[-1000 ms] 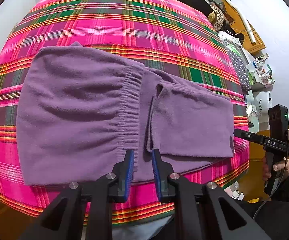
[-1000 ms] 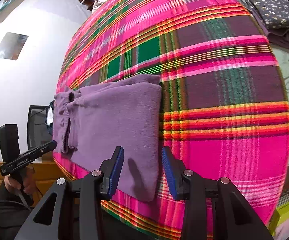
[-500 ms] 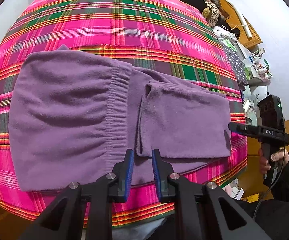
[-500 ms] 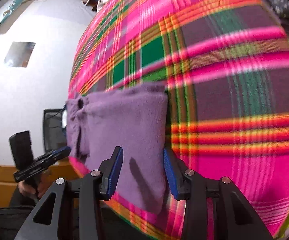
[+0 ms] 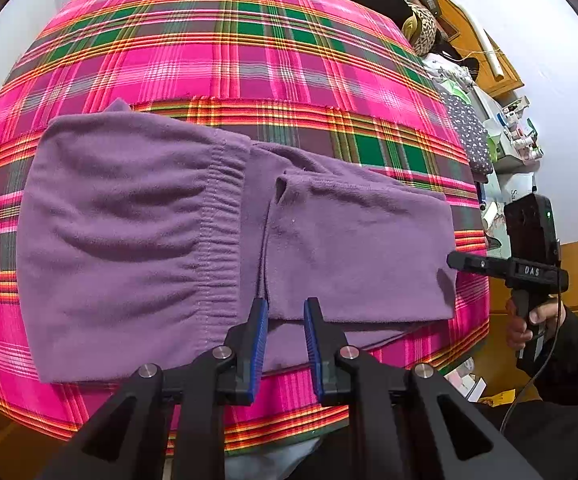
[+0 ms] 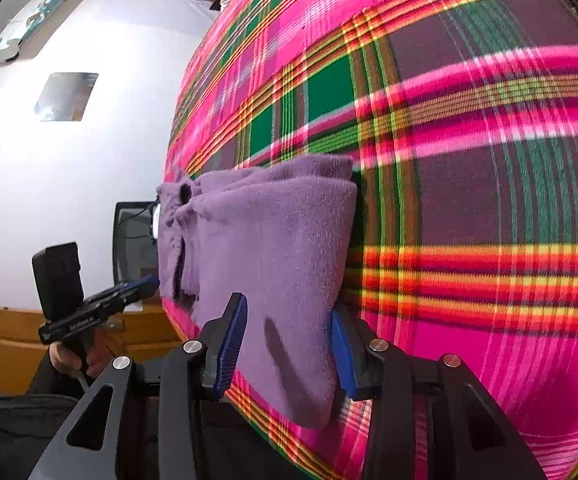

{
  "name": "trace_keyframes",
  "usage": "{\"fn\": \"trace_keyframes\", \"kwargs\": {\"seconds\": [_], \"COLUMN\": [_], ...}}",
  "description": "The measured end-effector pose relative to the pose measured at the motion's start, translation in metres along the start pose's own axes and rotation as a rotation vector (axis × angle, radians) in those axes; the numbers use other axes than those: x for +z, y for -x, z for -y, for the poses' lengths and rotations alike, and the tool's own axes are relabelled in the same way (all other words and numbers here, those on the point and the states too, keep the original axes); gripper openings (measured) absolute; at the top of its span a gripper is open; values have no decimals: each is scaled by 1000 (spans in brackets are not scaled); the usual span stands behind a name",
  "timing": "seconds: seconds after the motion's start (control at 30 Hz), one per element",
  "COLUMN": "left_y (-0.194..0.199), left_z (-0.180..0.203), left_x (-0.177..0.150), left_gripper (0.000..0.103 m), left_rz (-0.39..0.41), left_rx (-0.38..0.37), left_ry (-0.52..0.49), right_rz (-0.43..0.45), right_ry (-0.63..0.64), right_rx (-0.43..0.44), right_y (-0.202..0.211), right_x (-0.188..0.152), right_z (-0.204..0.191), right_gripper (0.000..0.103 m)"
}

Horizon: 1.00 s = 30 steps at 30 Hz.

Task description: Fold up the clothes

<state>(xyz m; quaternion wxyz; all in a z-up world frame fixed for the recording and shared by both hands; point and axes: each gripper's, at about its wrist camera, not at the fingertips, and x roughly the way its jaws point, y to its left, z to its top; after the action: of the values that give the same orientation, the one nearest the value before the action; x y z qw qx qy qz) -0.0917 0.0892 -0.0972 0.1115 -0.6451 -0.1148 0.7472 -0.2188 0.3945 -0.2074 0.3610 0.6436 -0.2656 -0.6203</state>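
Left gripper (image 5: 285,340) hangs low over the near edge of the purple fleece trousers (image 5: 129,240), its blue pads parted by a narrow gap with nothing between them, pointed at the spot where the folded-over leg panel (image 5: 361,248) ends. Right gripper (image 6: 285,344) stands open much wider, one pad on each side of the panel's near corner; whether the pads touch the cloth cannot be told. The trousers lie flat on a bed covered by a pink, green and orange plaid blanket (image 5: 249,64), close to its near edge, with the elastic waistband (image 5: 221,240) running across the middle and the legs already doubled back on the right. Judging by the pile and the soft creases, the fleece is light, limp and grippy rather than slippery; it should drape from any pinch and sag in between, so a two-point hold on the stacked layers at a corner or folded edge looks safest, taking all the layers together so none peels away. Close in, the blanket drops off the bed just beside the garment, leaving little margin there. Farther back, a broad stretch of blanket gives room to carry a fold away from the person, before the heaped clothes (image 5: 421,32) at the far right corner.
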Motion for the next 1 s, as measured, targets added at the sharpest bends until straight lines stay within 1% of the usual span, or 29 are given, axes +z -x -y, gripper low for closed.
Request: {"fn": "trace_keyframes", "kwargs": {"seconds": [0.07, 0.27, 0.3, 0.33, 0.37, 0.4, 0.7, 1.0], "left_y": [1, 1, 2, 2, 3, 4, 7, 9], "left_z": [0, 1, 1, 2, 2, 2, 1, -1], "left_x": [0, -1, -1, -1, -1, -1, -3, -5], "left_gripper": [19, 19, 19, 19, 19, 19, 19, 19], "left_rz": [1, 2, 3, 5, 7, 9, 20, 32], "left_rx": [5, 16, 17, 18, 19, 21, 32, 34], "left_ry": [4, 15, 16, 16, 16, 17, 34, 47], "right_rz": [-7, 13, 12, 10, 10, 13, 13, 28], "right_ry": [0, -24, -21, -22, -23, -24, -26, -4], "right_rx": [15, 67, 62, 54, 47, 53, 62, 57], "right_y": [1, 2, 4, 5, 5, 6, 4, 7], "right_x": [-2, 0, 0, 0, -1, -2, -2, -3], "right_z": [4, 13, 14, 15, 16, 17, 17, 7], "right_gripper": [38, 35, 31, 23, 19, 18, 19, 16]}}
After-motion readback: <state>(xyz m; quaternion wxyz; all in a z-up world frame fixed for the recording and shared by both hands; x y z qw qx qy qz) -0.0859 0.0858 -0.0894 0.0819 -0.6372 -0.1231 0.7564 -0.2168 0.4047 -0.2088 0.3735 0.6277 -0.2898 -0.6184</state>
